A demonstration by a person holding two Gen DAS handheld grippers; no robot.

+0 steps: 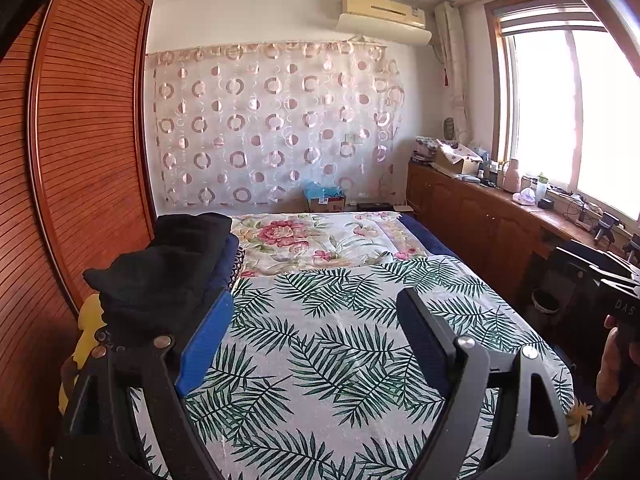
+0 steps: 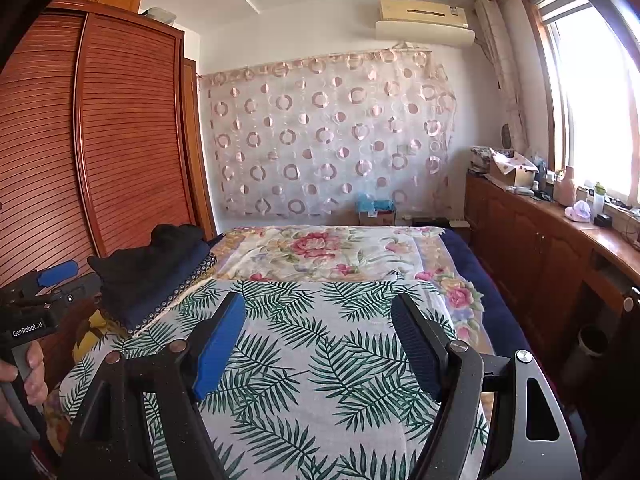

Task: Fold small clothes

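Note:
A pile of dark clothes, black on top of navy (image 1: 176, 268), lies at the left edge of the bed; it also shows in the right wrist view (image 2: 160, 268). My left gripper (image 1: 316, 300) is open and empty above the palm-leaf sheet (image 1: 332, 360), its left finger next to the pile. My right gripper (image 2: 318, 304) is open and empty above the same sheet (image 2: 320, 380), to the right of the pile. The left gripper's body shows at the left edge of the right wrist view (image 2: 44, 292).
A floral quilt (image 1: 320, 240) covers the far half of the bed. A slatted wooden wardrobe (image 1: 88, 140) stands at the left. A low wooden cabinet (image 1: 488, 216) with clutter runs along the window at the right. A yellow item (image 1: 86, 336) lies below the pile.

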